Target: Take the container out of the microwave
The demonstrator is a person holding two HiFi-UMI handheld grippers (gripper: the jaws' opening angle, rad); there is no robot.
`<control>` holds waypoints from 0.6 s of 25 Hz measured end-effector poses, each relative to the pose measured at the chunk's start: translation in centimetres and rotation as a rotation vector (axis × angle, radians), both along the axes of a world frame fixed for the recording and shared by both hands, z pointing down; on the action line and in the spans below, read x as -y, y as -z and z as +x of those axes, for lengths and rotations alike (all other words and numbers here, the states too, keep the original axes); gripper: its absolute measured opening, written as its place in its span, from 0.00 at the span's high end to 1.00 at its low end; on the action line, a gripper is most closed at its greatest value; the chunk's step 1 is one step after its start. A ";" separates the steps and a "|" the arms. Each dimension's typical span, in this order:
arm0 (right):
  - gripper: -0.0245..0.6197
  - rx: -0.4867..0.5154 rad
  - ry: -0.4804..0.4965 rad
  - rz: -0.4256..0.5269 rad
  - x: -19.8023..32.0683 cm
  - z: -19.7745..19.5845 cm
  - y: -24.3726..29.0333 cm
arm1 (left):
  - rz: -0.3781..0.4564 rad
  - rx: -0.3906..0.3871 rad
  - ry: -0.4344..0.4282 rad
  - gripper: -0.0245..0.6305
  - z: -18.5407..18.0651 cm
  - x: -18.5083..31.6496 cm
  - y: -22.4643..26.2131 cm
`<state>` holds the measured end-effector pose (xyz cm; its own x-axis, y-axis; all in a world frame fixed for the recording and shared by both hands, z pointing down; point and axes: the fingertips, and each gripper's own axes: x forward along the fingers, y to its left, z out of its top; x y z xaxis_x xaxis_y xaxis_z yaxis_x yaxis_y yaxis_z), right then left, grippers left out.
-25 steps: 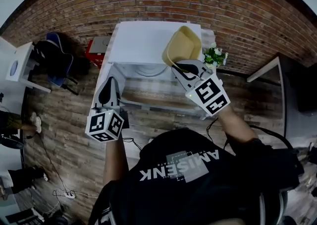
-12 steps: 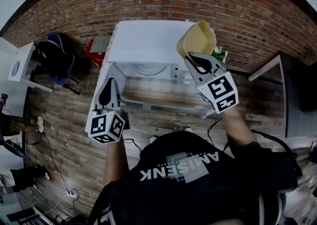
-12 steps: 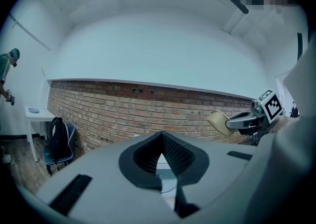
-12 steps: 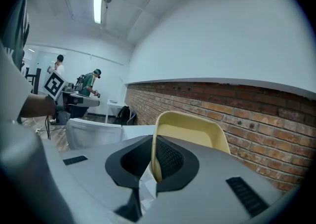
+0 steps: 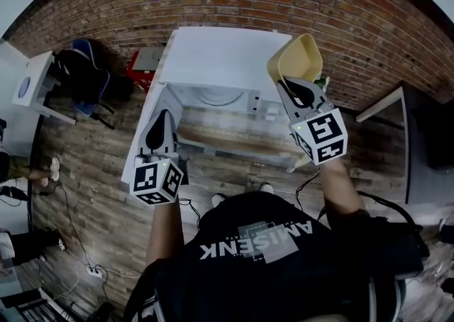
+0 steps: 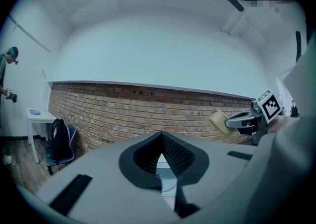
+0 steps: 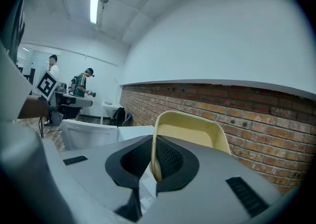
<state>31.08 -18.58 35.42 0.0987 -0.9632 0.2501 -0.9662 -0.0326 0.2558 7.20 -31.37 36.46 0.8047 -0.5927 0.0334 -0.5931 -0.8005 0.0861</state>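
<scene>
Container [image 5: 298, 58], yellow and tilted on edge, is clamped by its rim in our right tongs [image 5: 287, 85], outside the microwave [image 5: 220, 58], near its right corner; our left tongs [image 5: 162, 116] are together, empty.

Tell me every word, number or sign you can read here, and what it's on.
"AMISENK": upside down in the head view, on the back of the person's black shirt.
Smaller print beneath it: too small to read.
Left marker cube and right marker cube: black-and-white patterns, no words.
</scene>
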 end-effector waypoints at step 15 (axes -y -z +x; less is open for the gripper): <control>0.88 -0.002 0.003 0.006 -0.5 0.0 0.0 | 0.007 -0.006 -0.005 0.94 0.4 -0.7 0.1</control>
<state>31.10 -18.05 35.44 0.0965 -0.9650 0.2439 -0.9657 -0.0314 0.2579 7.60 -30.71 36.37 0.8078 -0.5890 0.0241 -0.5887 -0.8039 0.0843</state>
